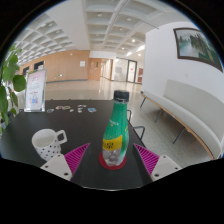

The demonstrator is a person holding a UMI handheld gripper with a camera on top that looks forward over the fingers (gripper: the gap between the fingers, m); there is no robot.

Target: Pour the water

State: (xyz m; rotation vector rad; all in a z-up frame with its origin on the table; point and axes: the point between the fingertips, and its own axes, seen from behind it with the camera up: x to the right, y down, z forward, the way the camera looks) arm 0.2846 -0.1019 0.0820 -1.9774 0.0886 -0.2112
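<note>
**Tongs spread, green bottle standing between the pads**

The tongs (111,152) are spread apart over a dark counter (20,140), each finger showing a magenta pad (76,155) on its inner face. Between them stands the green bottle (116,132) — upright, with a dark cap (120,97) and a colourful label low on its body. A gap shows on both sides between the bottle and the pads, so the fingers are around it rather than pressing on it, and the bottle rests on the counter by its own base. Its lower part sits level with the fingertips; the neck and cap rise well above them.

Just beside the left finger, on the counter, is a white mug (47,143) with dark dots, its mouth open upward and its handle turned toward the near side. It stands apart from the bottle, with the left finger between the two.

Farther back along the counter's far edge lie a few small flat items (72,108), too small to tell what they are. Near the counter's far left corner stands an upright sign (35,90) in a frame, and beside it the leaves of a green plant (9,78).

Beyond the counter — a bright hall with a tiled ceiling, a pale bench (185,105) along the right wall and a framed picture (192,44) hung above it.
</note>
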